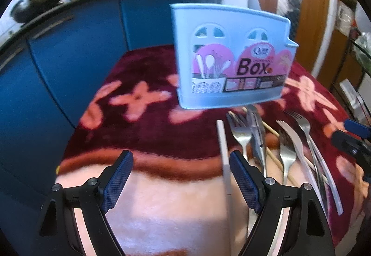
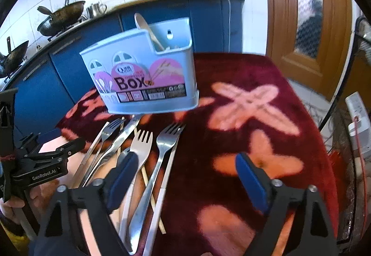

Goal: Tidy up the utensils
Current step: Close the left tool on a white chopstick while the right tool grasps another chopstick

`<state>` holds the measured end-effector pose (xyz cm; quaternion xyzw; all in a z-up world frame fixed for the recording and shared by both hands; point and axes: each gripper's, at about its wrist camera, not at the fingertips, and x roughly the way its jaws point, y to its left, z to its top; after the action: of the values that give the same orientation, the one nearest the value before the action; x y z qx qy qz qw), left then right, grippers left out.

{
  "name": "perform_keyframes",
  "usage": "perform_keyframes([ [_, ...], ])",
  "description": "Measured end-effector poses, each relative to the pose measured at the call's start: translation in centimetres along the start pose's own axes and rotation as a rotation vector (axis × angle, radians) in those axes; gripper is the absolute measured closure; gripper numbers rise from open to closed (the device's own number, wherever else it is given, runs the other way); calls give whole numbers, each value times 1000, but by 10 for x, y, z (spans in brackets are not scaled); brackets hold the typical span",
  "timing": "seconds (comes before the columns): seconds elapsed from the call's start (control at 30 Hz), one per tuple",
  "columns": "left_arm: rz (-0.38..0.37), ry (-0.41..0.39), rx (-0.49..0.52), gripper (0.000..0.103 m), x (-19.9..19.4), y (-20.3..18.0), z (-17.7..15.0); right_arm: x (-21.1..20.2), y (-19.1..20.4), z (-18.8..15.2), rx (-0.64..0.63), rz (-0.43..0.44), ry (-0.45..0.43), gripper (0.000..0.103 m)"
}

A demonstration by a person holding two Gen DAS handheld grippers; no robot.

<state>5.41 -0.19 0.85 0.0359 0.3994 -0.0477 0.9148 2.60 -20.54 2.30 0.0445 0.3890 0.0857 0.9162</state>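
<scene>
The right gripper (image 2: 187,177) is held wide apart, nothing between its blue pads (image 2: 250,184); its left pad lies over the handles of the cutlery without a visible grip. The left gripper (image 1: 180,177) is likewise spread and empty, its pads clear of the cloth, with a white-handled utensil (image 1: 225,158) just beside its right pad.

The loose forks (image 2: 141,151) and other cutlery (image 1: 289,144) are seen lying in a fanned bundle on the red flowered tablecloth (image 2: 266,84), tines pointed toward the holder. Thin wooden sticks, possibly chopsticks (image 2: 148,184), are noted beneath them.

The pale blue utensil box (image 2: 143,75), labelled "Box", is standing upright toward the far edge of the table, just beyond the fork tips. One spoon (image 2: 146,26) is leaning in its right-hand compartment.

Blue cabinets (image 1: 69,58) and woks (image 2: 62,14) on the counter are recorded behind the table.
</scene>
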Motion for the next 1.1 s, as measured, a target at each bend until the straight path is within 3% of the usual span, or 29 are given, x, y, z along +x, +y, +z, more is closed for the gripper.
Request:
perform_keyframes([
  [0.27,-66,121,3,19,20,2,2,19,-3,7,-14,23,143,47],
  [0.4,-66,153,39,20,27,-2,0,28,0,7,-35,36,208,54],
  [0.63,-51,190,117,18,34,-8,2,40,1,8,-60,37,292,57],
  [0.93,-86,315,120,15,47,-6,15,53,6,16,-105,31,387,57],
  [1.0,-98,365,129,16,50,-6,21,56,7,19,-111,32,413,57],
  [1.1,-115,392,136,28,49,-8,27,60,9,24,-114,30,455,59],
])
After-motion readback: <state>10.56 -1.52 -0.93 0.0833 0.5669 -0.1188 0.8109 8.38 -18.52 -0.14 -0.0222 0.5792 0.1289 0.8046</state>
